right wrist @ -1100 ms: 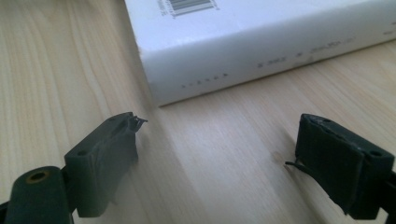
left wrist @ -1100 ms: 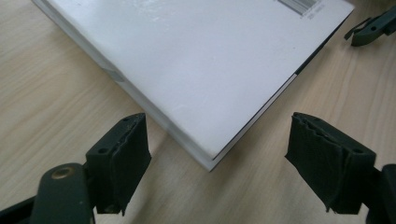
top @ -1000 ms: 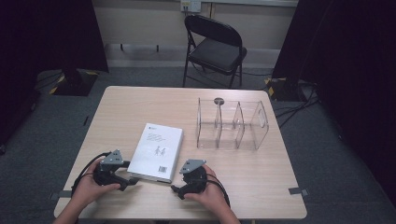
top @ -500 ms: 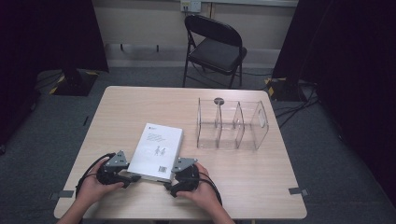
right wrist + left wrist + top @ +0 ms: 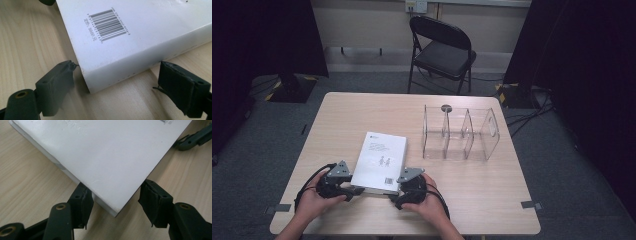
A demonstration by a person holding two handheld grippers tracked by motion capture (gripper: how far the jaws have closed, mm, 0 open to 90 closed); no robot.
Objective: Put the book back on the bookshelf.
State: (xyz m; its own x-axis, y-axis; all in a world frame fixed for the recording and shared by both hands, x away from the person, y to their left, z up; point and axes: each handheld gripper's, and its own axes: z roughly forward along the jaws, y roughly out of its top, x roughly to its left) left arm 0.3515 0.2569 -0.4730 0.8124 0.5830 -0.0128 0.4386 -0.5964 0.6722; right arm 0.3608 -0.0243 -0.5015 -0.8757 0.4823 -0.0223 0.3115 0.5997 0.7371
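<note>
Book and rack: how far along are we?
Done: both grippers, left and right, sit open at the book's near corners. In hand: jaws straddle those corners, not closed. Left: grip and lift; the book lies flat on the table, and the clear rack holds nothing.

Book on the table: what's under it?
The white book lies flat on the wooden table. Bare wood shows around its near corners; anything beneath its middle is covered.

- High view: soft and slightly blurred; the table (image 5: 362, 112) is evenly lit from above, while the surroundings at 9 and 3 o'clock fall into near black.
- Left gripper view: bright; the white book (image 5: 105, 157) nearly washes out toward 12 o'clock.
- Right gripper view: crisp barcode (image 5: 108, 25), a soft shadow under the book's edge at 6 o'clock, and blurred jaws.
</note>
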